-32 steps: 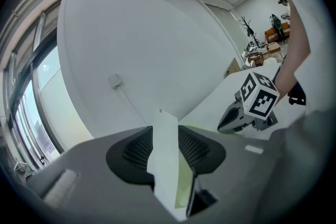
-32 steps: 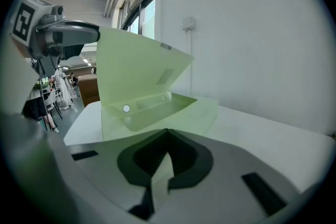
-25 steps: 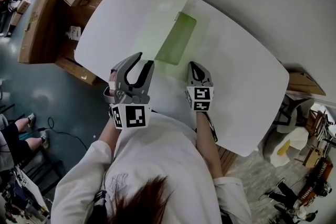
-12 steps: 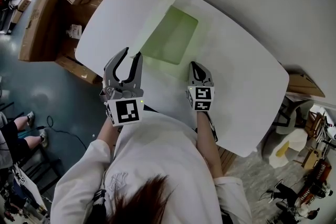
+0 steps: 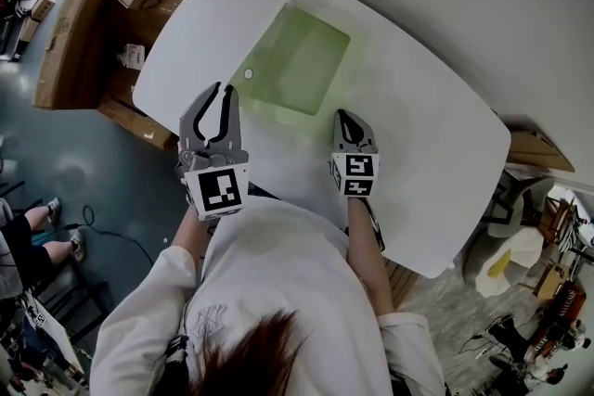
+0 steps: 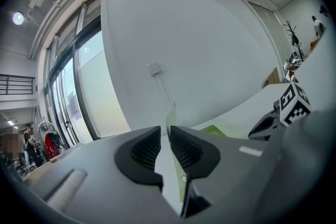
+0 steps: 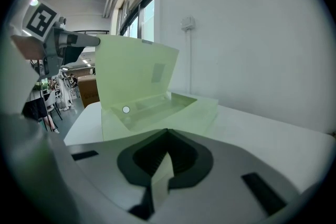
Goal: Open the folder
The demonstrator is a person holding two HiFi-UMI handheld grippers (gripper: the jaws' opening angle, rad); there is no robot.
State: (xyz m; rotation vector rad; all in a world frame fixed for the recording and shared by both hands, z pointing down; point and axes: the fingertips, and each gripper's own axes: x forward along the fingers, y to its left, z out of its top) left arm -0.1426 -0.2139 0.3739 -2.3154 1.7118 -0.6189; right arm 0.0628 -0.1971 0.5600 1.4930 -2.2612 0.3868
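Nearly open: right tongs [image 5: 345, 121] clamp the folder [image 5: 297, 60] by its near edge; left tongs [image 5: 223, 95], just closing, straddle the upright cover [image 7: 136, 73] without pinching it. Next, probably: grip, lay it flat.

The head view looks from above the person [image 5: 278, 292] steeply down, taking in the whole surface [image 5: 418, 134], the folder [image 5: 297, 60], and the left tool [image 5: 223, 95] and right tool [image 5: 345, 118] from behind. The left tool view rides low on the left tool [image 6: 165, 138], close to its jaws. It faces almost level toward a wall [image 6: 210, 34] and windows [image 6: 79, 86], with the right tool [image 6: 261, 126] at its right side. The right tool view sits on the right tool [image 7: 167, 157], facing across the surface [image 7: 273, 134] at the nearby folder [image 7: 152, 97], the left tool [image 7: 86, 39] at upper left. All three views share the folder [image 6: 218, 131].
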